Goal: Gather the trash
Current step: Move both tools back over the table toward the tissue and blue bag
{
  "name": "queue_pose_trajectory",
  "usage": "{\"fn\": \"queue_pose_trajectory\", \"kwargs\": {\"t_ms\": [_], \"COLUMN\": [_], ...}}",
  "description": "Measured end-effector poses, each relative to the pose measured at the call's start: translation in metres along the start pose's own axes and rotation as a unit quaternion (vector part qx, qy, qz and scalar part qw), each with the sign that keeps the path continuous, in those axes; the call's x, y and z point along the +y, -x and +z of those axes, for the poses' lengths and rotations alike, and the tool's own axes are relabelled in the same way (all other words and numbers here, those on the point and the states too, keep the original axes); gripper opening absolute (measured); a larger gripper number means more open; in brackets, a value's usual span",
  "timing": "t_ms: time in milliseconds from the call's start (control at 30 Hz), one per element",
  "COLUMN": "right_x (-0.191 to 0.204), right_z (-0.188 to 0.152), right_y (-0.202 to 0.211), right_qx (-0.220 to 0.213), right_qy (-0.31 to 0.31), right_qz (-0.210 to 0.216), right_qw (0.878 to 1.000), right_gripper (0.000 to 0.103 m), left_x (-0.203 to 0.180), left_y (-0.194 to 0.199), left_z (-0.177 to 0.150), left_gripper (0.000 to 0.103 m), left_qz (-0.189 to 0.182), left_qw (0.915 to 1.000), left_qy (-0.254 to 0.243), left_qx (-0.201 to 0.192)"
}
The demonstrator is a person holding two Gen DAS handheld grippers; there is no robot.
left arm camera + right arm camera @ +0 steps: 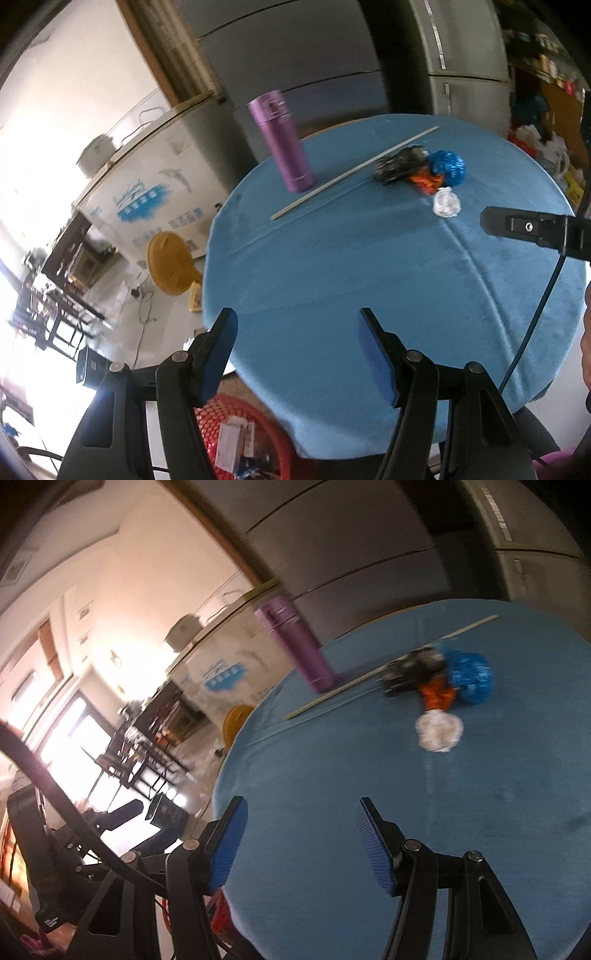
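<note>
A lived-in home: grey refrigerators (288, 59) behind a cloth-covered round table (332, 266), chest freezer (147, 177), rice cooker (96, 149).

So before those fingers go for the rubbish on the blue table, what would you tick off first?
1. Left gripper open and holding nothing: ok.
2. Right gripper open and holding nothing: ok.
3. Trash within view: ok. The white paper ball, orange wrapper, blue foil ball and black wrapper lie clustered on the far side of the table.
4. Nearest piece free to grab: ok. The white paper ball sits at the front of the cluster, with bare cloth before it.
5. Things not to knock: the purple bottle stands upright, left of the trash and apart from it: ok.
6. Red basket reachable: cannot tell; it sits low by the table's edge, partly hidden.
</note>
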State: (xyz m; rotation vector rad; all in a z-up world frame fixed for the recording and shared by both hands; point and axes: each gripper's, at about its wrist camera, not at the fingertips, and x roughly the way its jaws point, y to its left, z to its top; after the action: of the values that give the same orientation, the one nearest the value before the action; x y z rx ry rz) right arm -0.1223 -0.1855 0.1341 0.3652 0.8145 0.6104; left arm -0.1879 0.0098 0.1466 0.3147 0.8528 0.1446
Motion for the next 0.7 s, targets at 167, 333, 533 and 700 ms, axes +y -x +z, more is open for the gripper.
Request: {"fn": "queue_pose_trajectory", "kwargs": {"t_ms": [167, 333, 533, 700], "right_x": [-0.032, -0.072, -0.118, -0.141], "right_z": [0.004, 0.003, 0.001, 0.000], "right_y": [0.022, 0.041, 0.059, 0.062], "right_qx": [-0.023, -0.040, -0.059, -0.064], "right_qy": [-0.025, -0.064, -0.115, -0.134], "right_qz": [-0.025, -0.054, -0.079, -0.093], "right_qw": [0.999, 0.996, 0.988, 0.985], "right_gripper": [0.065, 0.065, 0.065, 0.065], "left_x": [-0.023, -0.041, -0.071, -0.101], "left_y": [-0.003, -0.020, -0.052, -0.093], "left_z": [0.014, 0.030, 0.059, 0.093], "left_gripper": [0.067, 0.067, 0.069, 0.069], "left_qz": [-0.024, -0.076, -0.133, -0.183], "left_qw": [0.9996, 0.9968, 0.9907, 0.9822], "left_qy": [-0.015, -0.012, -0.015, 0.003], "left_qx": [0.002, 0.019, 0.026, 0.042]}}
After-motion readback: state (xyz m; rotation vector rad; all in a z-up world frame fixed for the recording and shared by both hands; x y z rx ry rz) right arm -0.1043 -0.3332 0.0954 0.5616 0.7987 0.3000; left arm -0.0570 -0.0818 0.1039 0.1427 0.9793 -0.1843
